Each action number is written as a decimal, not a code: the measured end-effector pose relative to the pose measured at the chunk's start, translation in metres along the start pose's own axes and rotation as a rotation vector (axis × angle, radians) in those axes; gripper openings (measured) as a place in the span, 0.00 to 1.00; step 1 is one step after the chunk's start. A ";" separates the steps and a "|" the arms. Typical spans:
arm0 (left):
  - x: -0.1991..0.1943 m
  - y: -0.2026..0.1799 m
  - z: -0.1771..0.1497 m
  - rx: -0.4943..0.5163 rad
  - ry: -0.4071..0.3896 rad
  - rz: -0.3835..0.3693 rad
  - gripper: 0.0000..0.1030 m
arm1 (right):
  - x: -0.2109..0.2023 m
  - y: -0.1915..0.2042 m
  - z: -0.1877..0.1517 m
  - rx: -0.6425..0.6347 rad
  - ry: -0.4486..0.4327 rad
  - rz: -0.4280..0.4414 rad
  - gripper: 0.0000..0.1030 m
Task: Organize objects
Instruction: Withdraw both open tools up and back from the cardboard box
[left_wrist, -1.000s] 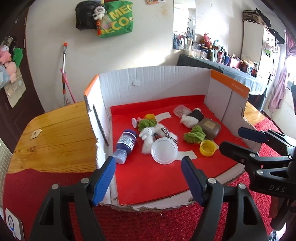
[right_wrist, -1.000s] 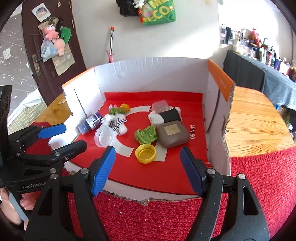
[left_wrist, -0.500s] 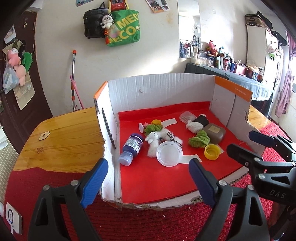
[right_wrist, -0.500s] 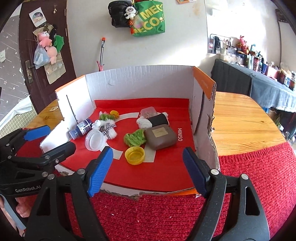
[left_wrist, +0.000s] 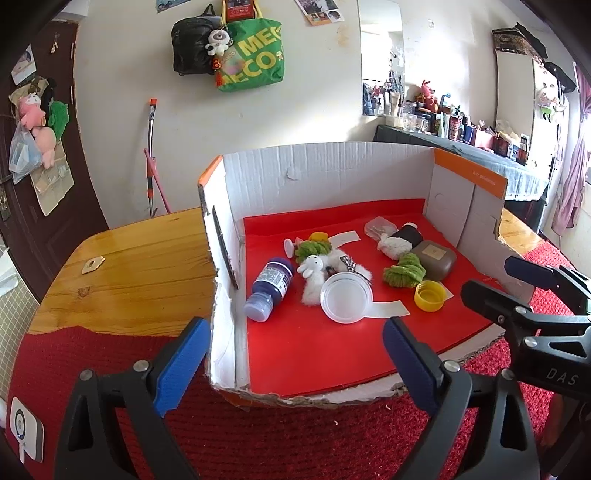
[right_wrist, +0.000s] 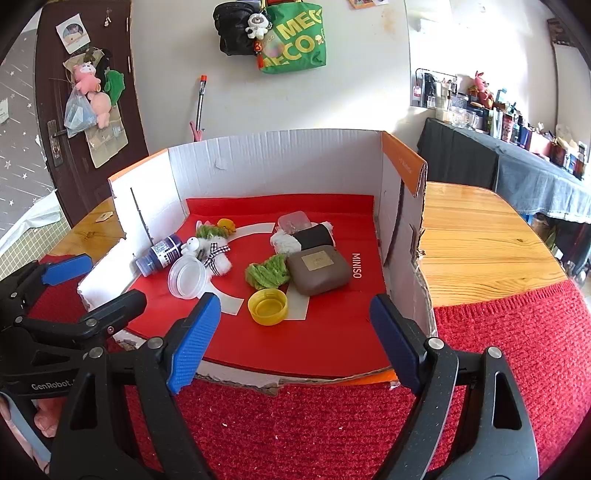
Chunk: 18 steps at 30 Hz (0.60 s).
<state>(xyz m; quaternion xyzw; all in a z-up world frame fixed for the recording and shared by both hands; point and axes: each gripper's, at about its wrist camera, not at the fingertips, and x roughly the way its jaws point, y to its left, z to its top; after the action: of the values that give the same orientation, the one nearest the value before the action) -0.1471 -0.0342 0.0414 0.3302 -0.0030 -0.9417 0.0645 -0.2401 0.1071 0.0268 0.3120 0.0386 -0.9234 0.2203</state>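
A lived-in home: tote bag (left_wrist: 251, 55) on the wall; cluttered dresser (left_wrist: 461, 129); wooden table (left_wrist: 129, 266).

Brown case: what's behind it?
Behind the brown case lie a black-and-white plush and a clear tub. Whatever sits under the plush is covered.

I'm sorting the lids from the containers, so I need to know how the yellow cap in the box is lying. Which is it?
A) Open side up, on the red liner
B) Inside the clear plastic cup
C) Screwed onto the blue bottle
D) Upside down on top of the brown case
A: the yellow cap lies alone on the red liner, its hollow facing up, in front of the brown case.
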 end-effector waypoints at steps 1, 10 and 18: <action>0.000 0.001 0.000 -0.006 0.003 -0.003 0.93 | 0.000 0.000 0.000 0.000 0.000 -0.001 0.81; -0.003 0.002 -0.002 -0.008 0.006 -0.011 0.94 | 0.000 0.000 0.000 0.001 0.001 0.005 0.82; -0.015 0.003 -0.003 -0.012 -0.006 -0.026 0.97 | -0.010 0.004 -0.004 0.003 0.015 0.039 0.82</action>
<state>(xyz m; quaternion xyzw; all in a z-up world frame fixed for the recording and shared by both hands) -0.1333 -0.0354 0.0488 0.3270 0.0067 -0.9434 0.0542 -0.2294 0.1079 0.0301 0.3199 0.0327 -0.9166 0.2378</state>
